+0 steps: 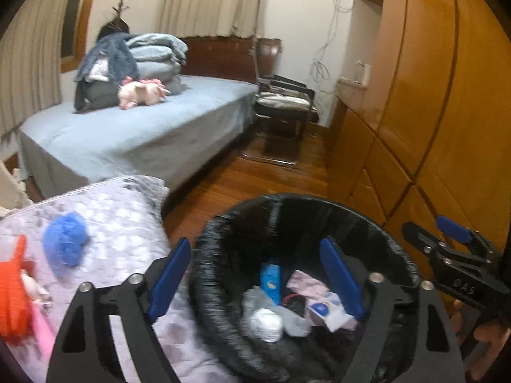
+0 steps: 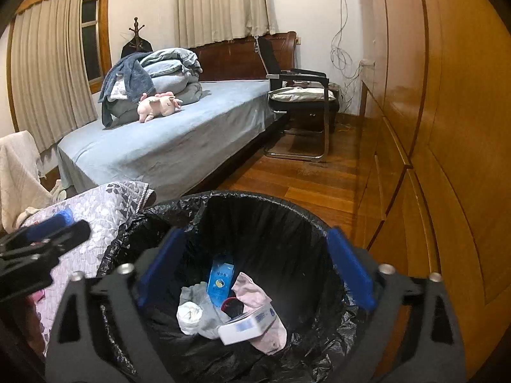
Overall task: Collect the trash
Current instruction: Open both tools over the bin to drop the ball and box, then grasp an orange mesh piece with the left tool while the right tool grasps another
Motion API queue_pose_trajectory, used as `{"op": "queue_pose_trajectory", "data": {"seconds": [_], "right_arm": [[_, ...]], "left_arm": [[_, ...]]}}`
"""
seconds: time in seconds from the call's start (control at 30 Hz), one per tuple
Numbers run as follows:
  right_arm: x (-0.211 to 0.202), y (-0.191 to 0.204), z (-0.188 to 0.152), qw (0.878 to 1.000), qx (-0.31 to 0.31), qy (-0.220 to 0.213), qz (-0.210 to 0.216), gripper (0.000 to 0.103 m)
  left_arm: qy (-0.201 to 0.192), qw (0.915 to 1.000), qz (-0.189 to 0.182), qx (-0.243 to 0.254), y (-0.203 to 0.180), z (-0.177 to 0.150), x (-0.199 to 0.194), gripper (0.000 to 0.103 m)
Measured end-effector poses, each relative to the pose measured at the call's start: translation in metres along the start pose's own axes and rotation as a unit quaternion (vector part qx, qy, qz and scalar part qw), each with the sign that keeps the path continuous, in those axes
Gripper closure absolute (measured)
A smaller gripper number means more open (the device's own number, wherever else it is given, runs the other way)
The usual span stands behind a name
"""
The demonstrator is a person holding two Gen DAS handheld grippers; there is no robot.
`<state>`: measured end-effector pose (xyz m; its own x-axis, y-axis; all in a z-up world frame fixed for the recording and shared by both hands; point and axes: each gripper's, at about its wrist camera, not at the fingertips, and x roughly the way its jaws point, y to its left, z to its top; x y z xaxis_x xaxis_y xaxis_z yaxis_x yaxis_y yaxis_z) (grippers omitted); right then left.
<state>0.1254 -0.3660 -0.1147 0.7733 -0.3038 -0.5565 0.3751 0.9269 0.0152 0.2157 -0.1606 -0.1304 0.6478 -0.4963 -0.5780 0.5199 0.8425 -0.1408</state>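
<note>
Left gripper: we find its jaws wide, empty.
Right gripper: jaws wide, empty, over the bin.
Trash: blue wad at our ten o'clock on the floral quilt.
Handling: we judge it light, soft; pinch mid-bulk.

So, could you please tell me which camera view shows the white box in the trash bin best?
The right wrist view: the white box lies sharp and unobstructed on the trash in the black-lined bin. In the left wrist view the box is blurred and partly hidden behind the left gripper's blue finger.
</note>
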Motion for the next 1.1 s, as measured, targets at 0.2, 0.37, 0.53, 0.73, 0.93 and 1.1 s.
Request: {"op": "queue_pose_trajectory", "data": {"seconds": [0.2, 0.37, 0.53, 0.73, 0.93, 1.1], "right_arm": [[0.003, 0.030, 0.003, 1.000, -0.015, 0.008, 0.026, 0.005], [0.003, 0.071, 0.008, 0.997, -0.035, 0.005, 0.065, 0.005], [0.003, 0.124, 0.011, 0.992, -0.063, 0.005, 0.112, 0.005], [0.007, 0.185, 0.010, 0.983, -0.094, 0.006, 0.156, 0.005], [0.013, 0.236, 0.006, 0.976, -0.118, 0.010, 0.185, 0.005], [0.016, 0.272, 0.002, 0.969, -0.139, 0.012, 0.202, 0.005]], "left_arm": [[-0.015, 0.9985, 0.049, -0.017, 0.039, -0.002, -0.026, 0.007], [-0.019, 0.9941, 0.097, -0.046, 0.082, -0.012, -0.050, 0.006], [-0.028, 0.9835, 0.163, -0.073, 0.135, -0.024, -0.080, 0.006], [-0.034, 0.9664, 0.239, -0.088, 0.190, -0.039, -0.109, 0.007], [-0.021, 0.9511, 0.285, -0.117, 0.244, -0.059, -0.124, 0.014], [0.005, 0.9461, 0.283, -0.157, 0.281, -0.077, -0.121, 0.027]]}}
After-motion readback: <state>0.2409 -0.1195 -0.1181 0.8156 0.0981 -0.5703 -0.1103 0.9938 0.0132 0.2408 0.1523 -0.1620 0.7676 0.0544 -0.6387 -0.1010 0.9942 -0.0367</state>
